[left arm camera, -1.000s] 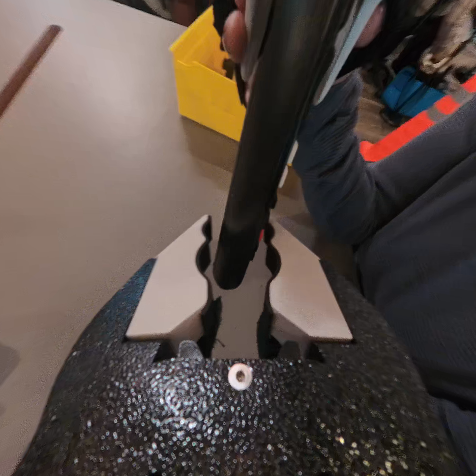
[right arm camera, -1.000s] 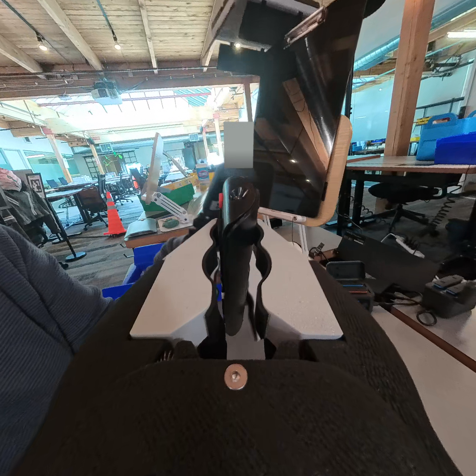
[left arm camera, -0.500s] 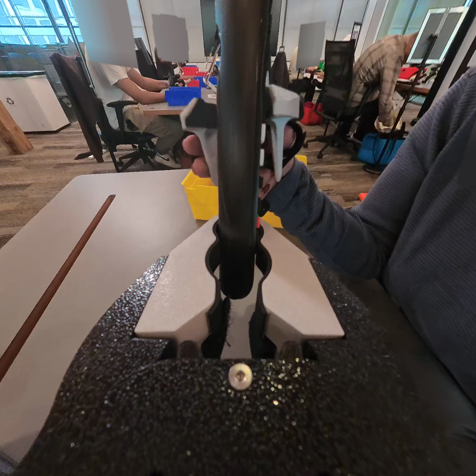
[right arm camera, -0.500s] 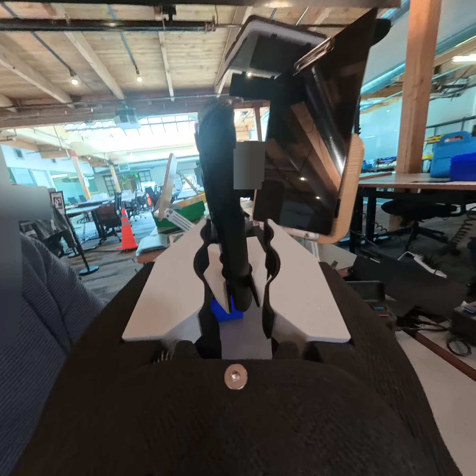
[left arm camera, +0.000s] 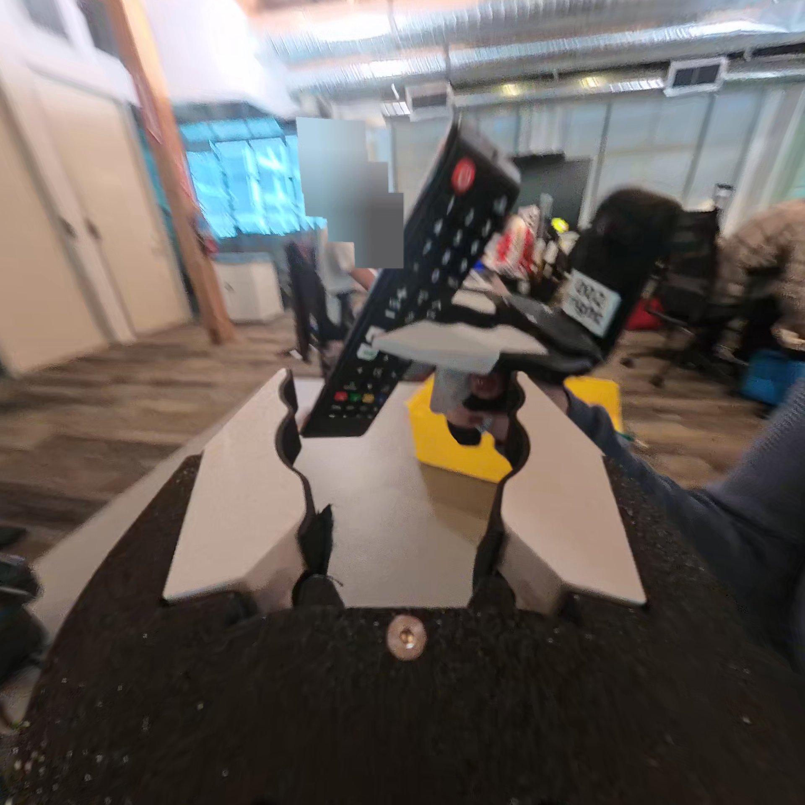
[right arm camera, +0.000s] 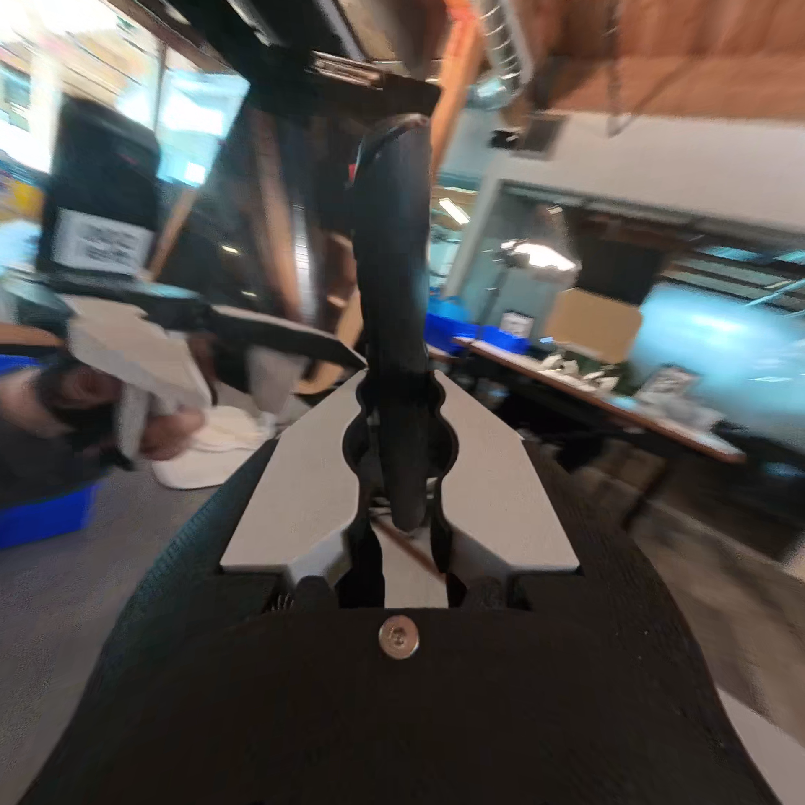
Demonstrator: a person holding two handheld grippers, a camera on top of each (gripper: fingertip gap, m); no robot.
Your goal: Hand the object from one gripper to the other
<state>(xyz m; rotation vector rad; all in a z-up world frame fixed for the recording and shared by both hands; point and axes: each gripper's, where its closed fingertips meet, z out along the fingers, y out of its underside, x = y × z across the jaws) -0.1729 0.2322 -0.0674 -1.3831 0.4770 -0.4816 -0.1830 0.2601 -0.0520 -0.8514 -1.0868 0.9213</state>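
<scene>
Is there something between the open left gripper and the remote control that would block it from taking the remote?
Nothing visible blocks it. The left gripper is open and empty, and the remote control, clamped in the right gripper, hangs in free air just beyond the left fingertips.

An open-plan office or lab workspace: exposed silver ceiling ducts (left arm camera: 522, 48), a timber post (left arm camera: 170, 209), wood-look flooring (left arm camera: 87, 392), black office chairs (left arm camera: 644, 270), a long desk (right arm camera: 610, 405) and blue storage bins (right arm camera: 43, 514).
</scene>
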